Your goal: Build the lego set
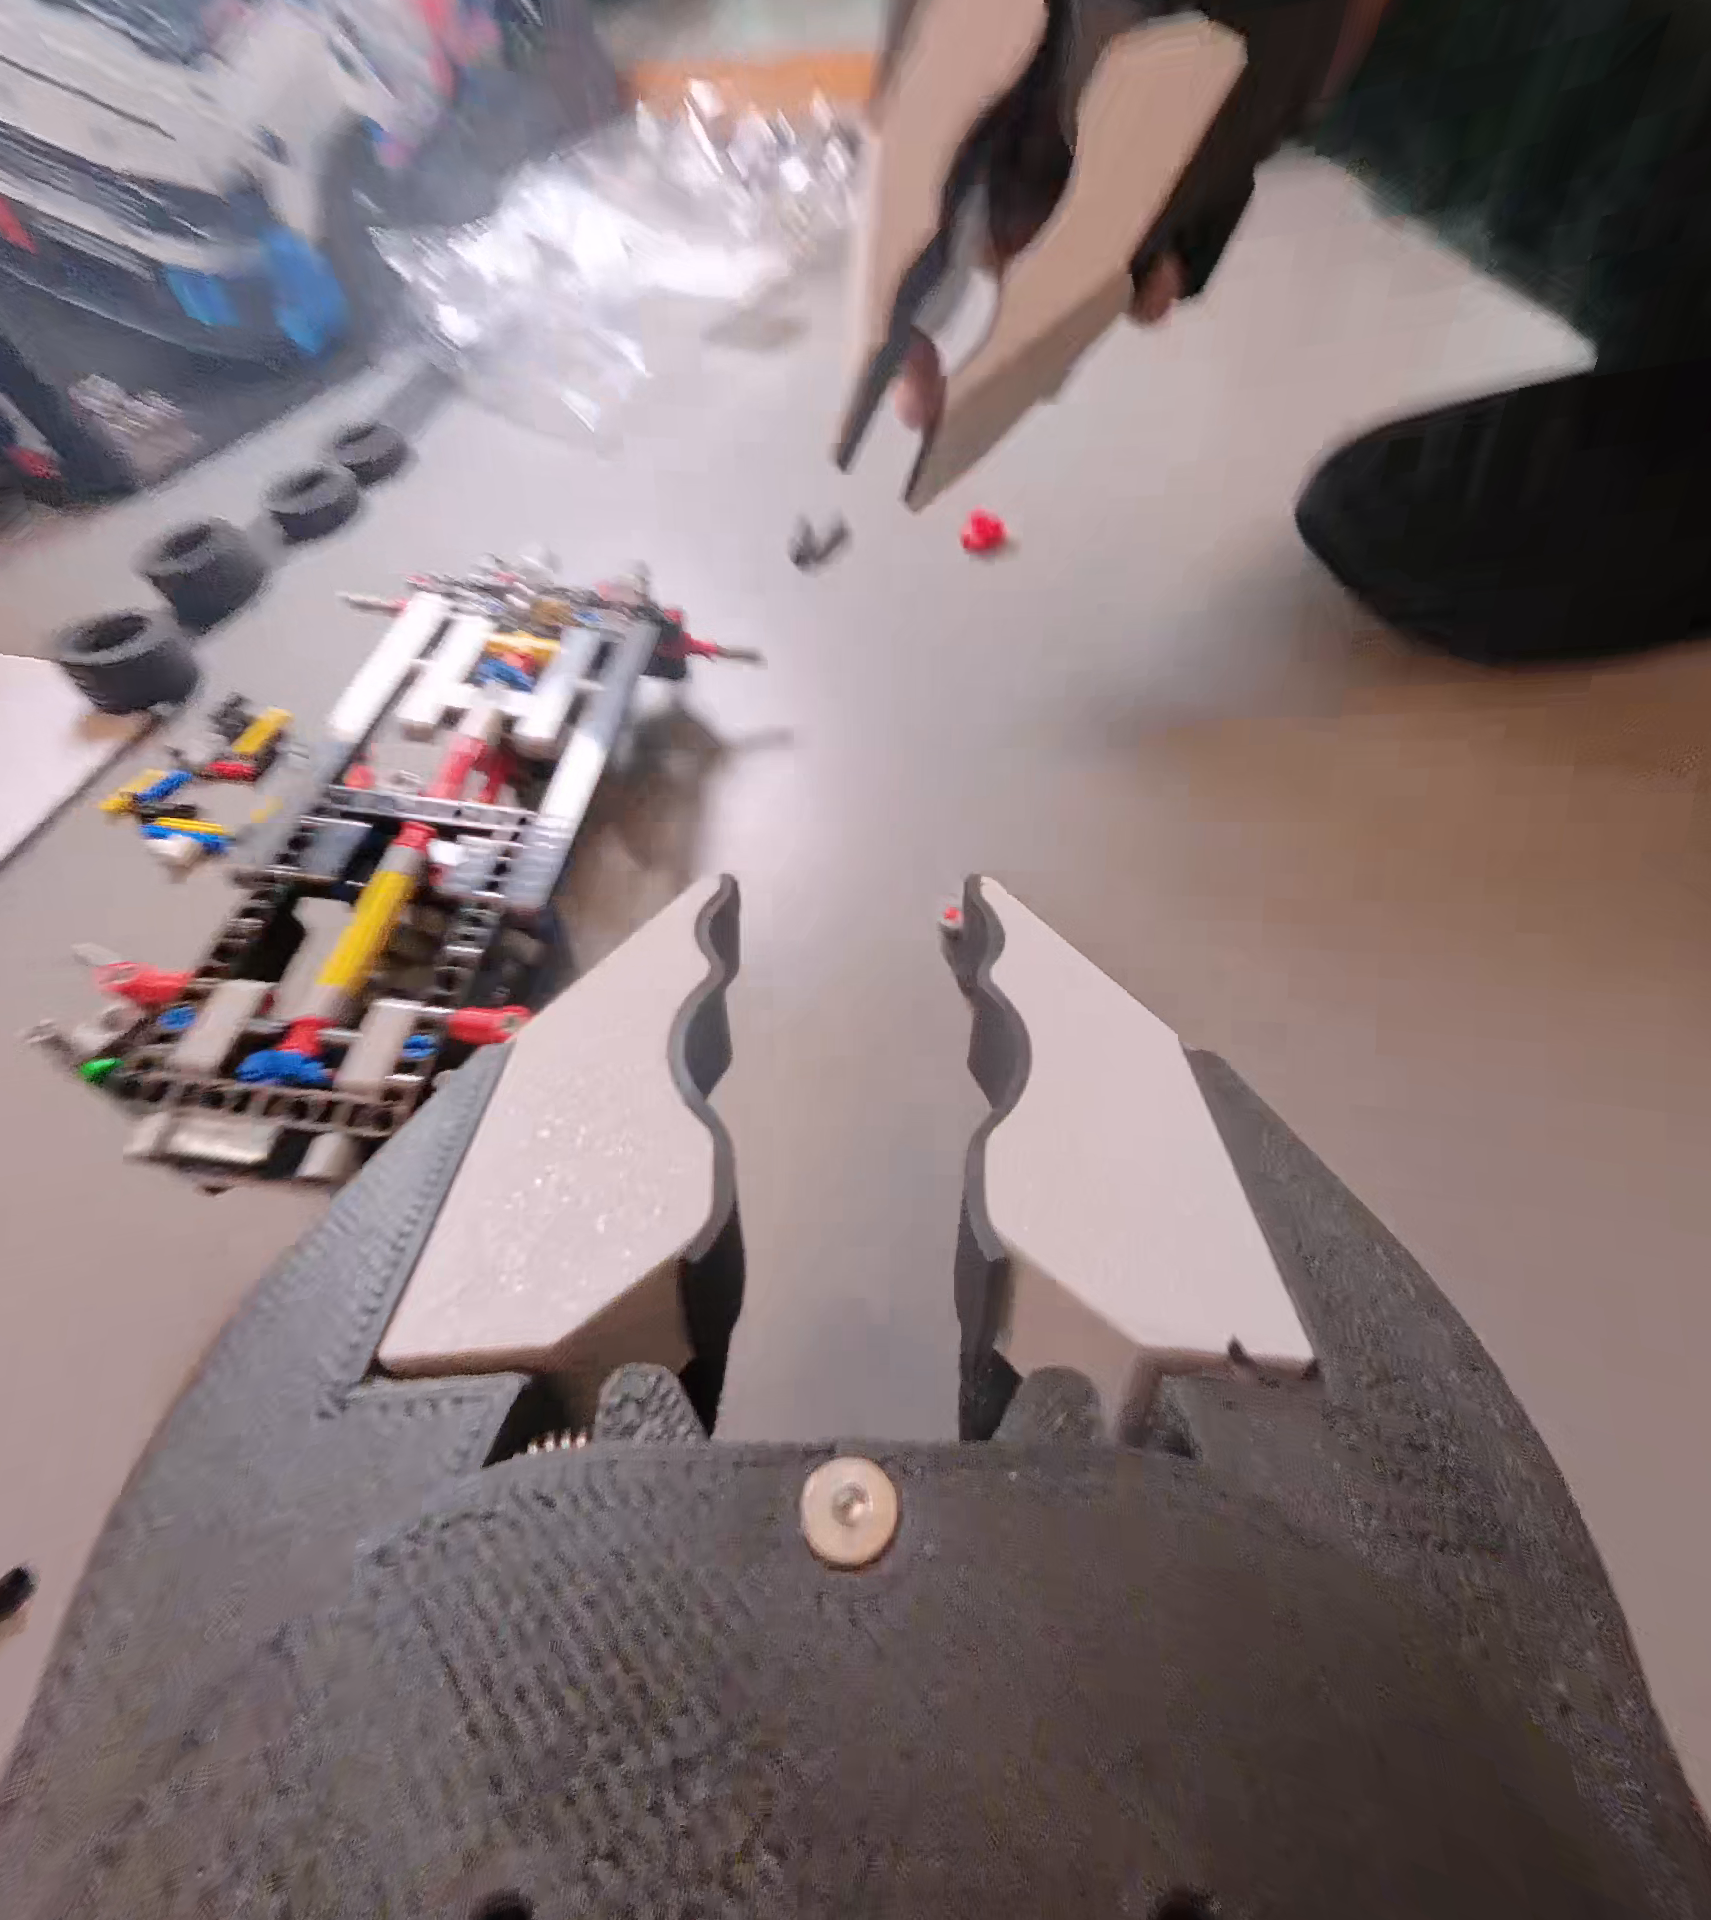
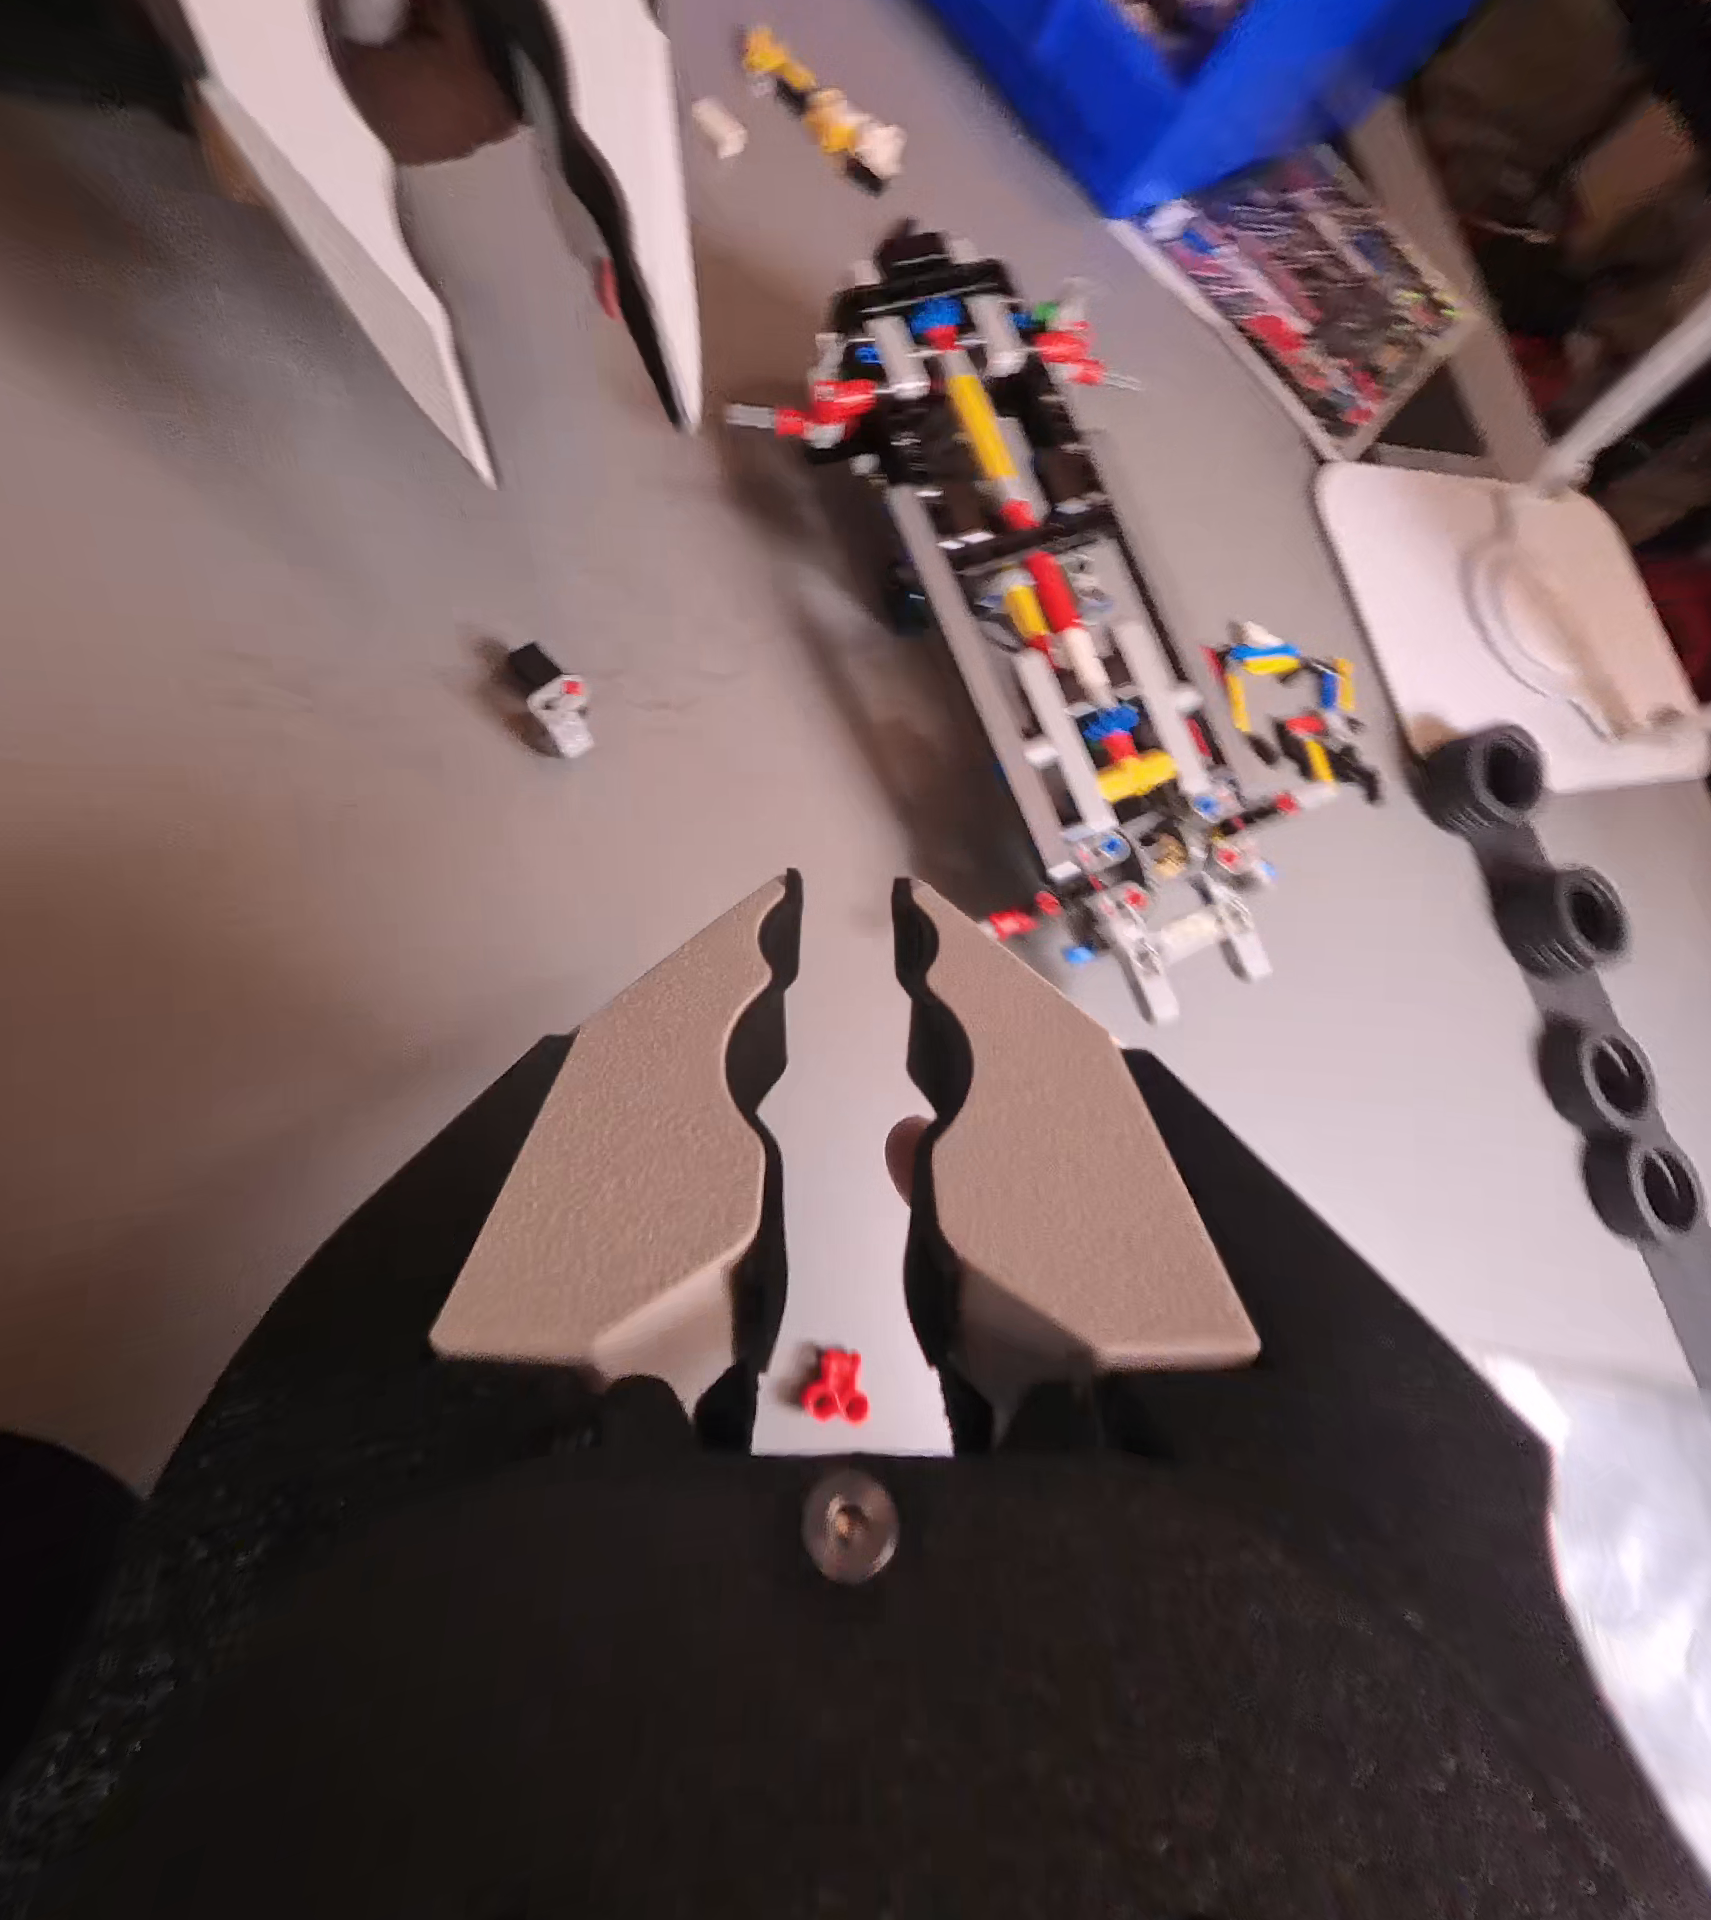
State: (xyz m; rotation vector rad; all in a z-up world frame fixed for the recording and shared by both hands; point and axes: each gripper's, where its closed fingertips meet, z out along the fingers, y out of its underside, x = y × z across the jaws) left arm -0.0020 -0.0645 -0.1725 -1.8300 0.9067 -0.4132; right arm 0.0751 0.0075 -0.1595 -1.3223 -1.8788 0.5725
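My left tongs (image 1: 835,909): wide apart, empty. Right tongs (image 2: 846,904): narrow gap, empty, above red pin (image 2: 833,1384). Chassis (image 2: 1038,623) on worktop (image 2: 207,727). Risk: blur, pin knocked away.

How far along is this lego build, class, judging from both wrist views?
Done: a long chassis frame with a yellow and red shaft stands assembled on the table. In hand: nothing; the left gripper and right gripper are both open and empty. Left: four black tyres are unmounted, and a red piece and other small pieces lie loose.
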